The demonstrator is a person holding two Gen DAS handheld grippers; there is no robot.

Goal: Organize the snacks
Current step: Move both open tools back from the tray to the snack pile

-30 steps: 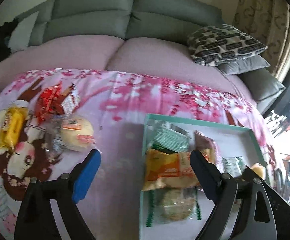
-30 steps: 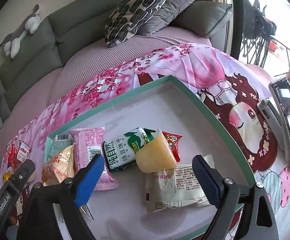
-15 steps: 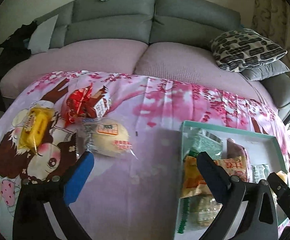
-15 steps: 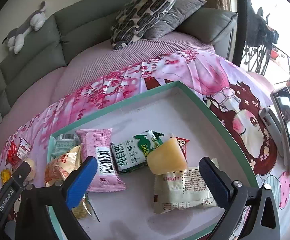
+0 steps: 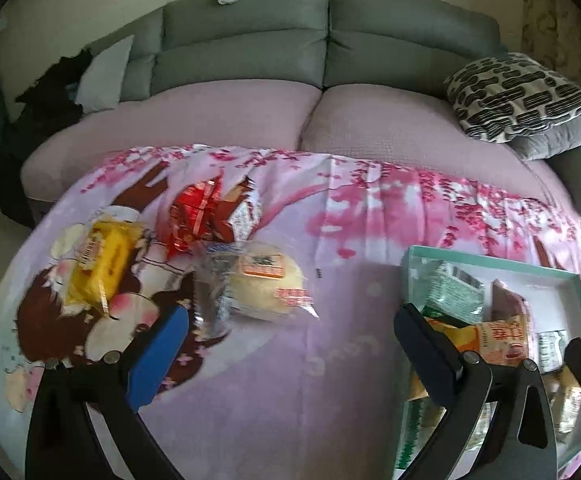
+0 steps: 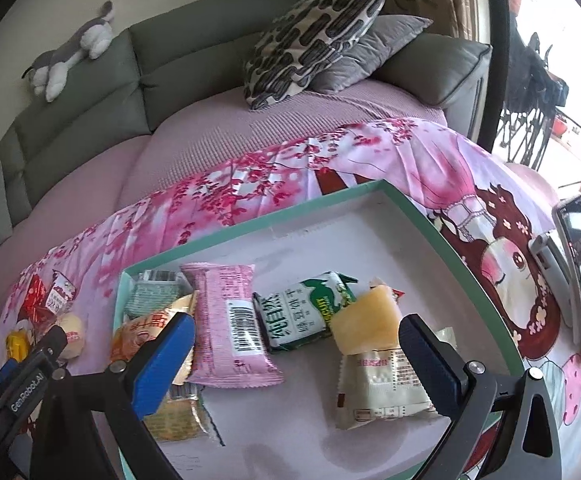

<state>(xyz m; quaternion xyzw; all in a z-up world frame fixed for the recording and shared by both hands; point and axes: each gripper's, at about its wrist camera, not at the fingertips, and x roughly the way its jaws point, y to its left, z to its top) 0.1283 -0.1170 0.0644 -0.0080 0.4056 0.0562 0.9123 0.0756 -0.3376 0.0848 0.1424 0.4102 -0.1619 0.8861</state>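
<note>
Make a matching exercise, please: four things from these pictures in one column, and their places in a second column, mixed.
Things:
1. pink packet
2. round bun
3. plush toy
4. patterned cushion

Places:
A. on top of the sofa backrest
B. inside the teal box
C. on the sofa seat, leaning on a grey cushion
D. on the printed cloth, outside the box

Pairs: 1-B, 2-D, 3-A, 4-C

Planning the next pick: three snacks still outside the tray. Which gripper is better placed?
Left. The left gripper is open, facing the round bun, red pack and yellow pack on the cloth. The right gripper hangs open over the tray.
</note>
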